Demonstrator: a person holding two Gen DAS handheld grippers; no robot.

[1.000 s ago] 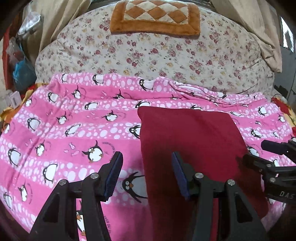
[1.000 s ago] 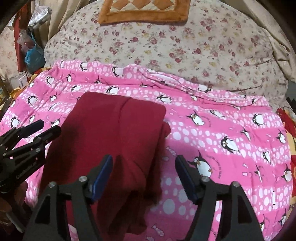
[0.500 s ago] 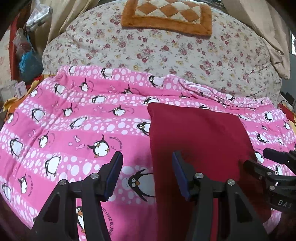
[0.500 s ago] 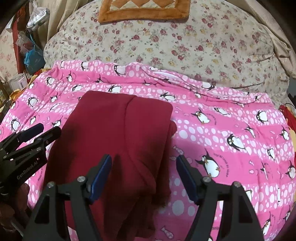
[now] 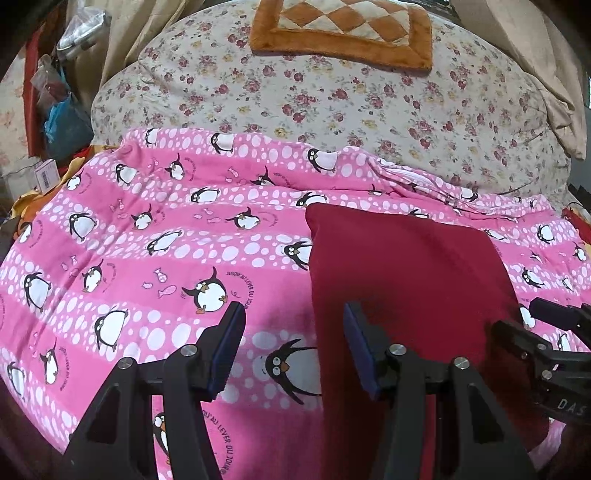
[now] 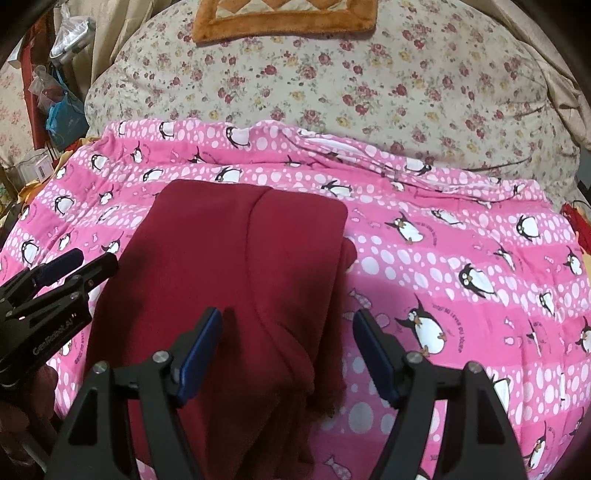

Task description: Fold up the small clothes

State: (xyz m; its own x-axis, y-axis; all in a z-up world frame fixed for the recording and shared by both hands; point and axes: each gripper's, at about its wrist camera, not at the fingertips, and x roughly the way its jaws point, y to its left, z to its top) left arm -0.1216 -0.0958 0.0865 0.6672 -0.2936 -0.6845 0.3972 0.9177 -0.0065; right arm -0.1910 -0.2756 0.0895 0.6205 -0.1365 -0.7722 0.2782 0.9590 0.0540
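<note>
Left wrist view: the left gripper (image 5: 293, 350) hovers with its jaws apart and nothing between them, straddling the left edge of a dark red garment (image 5: 402, 280) that lies folded flat in the lower right of the frame on a pink penguin blanket (image 5: 147, 258). The right gripper (image 5: 532, 325) pokes in at the right edge. Behind the blanket, across the top of the frame, sits a floral quilt (image 5: 332, 107) with an orange checked cushion (image 5: 343, 29) on it. In the right wrist view the right gripper (image 6: 288, 350) also has its jaws released, empty, above the garment's (image 6: 229, 258) rumpled near right edge at lower centre.
</note>
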